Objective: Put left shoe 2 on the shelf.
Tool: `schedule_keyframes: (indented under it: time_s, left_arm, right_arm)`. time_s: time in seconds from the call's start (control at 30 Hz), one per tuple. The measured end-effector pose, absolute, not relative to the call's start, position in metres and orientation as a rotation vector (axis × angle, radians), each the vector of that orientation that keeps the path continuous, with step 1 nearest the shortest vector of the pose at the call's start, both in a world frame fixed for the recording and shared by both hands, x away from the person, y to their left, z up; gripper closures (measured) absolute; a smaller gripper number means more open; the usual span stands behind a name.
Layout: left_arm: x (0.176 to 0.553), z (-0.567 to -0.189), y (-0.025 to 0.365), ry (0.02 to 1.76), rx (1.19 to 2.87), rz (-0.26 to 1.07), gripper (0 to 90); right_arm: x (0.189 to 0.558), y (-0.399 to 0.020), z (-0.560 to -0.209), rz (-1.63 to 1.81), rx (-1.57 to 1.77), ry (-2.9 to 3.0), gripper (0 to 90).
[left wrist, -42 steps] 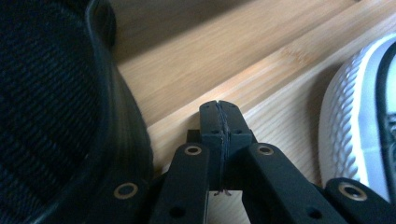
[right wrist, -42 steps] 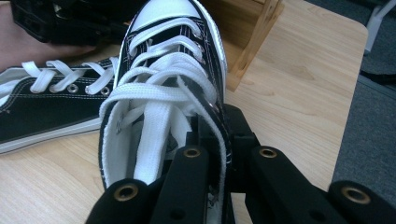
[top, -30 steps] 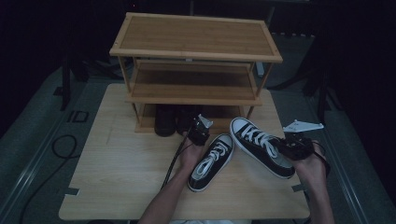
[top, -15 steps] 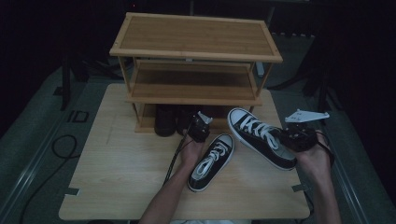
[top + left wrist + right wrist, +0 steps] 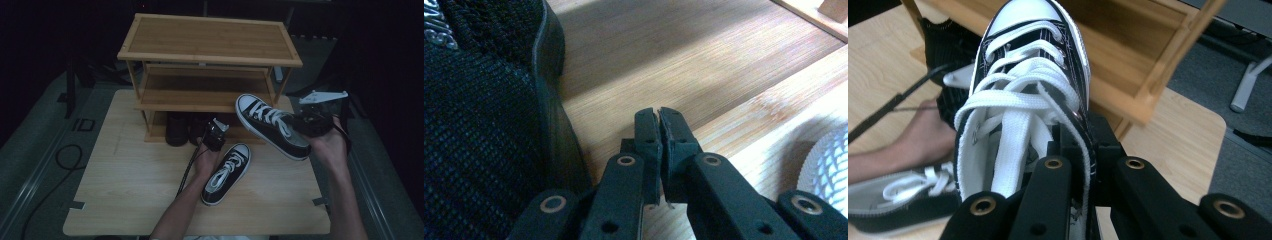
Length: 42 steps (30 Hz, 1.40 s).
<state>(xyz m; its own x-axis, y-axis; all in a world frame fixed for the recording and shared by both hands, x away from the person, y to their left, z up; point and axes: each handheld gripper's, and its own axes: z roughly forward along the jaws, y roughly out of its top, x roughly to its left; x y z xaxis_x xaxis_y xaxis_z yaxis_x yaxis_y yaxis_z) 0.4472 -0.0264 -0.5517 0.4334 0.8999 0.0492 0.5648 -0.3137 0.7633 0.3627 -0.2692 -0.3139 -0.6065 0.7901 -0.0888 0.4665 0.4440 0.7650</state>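
wooden shoe rack, dark shoes beneath, light table

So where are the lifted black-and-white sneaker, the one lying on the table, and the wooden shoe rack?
Lifted black-and-white canvas sneaker (image 5: 270, 125): high view, on its white laces.
Black-and-white canvas sneaker lying on the table (image 5: 226, 172): high view, on its laces.
Wooden two-shelf shoe rack (image 5: 210, 37): high view, on its top board.

Two black-and-white sneakers: one lifted, one on the table. Two dark shoes under one wooden rack. Two grippers.
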Motion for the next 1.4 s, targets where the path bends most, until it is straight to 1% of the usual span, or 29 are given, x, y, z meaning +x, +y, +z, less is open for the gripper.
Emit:
schedule_keyframes:
  time_s: [0.23,0.57,0.7,1.1,1.4]
  left_arm:
    - [0.448,-0.552,-0.027,1.234,2.006,0.63,88.9]
    - [0.448,-0.552,-0.025,1.226,2.008,0.626,89.6]
    - [0.447,-0.553,-0.026,1.224,2.007,0.634,89.7]
    - [0.446,-0.554,-0.027,1.223,2.001,0.648,89.8]
    - [0.446,-0.554,-0.028,1.221,2.002,0.659,89.8]
  right_arm:
    - [0.389,-0.25,-0.313,1.022,1.109,2.255,88.2]
    - [0.421,-0.229,-0.321,1.03,1.233,2.229,88.2]
    - [0.427,-0.223,-0.322,1.057,1.264,2.221,88.2]
    - [0.448,-0.183,-0.328,1.098,1.355,2.173,88.0]
    - [0.458,-0.169,-0.335,1.137,1.462,2.128,88.0]
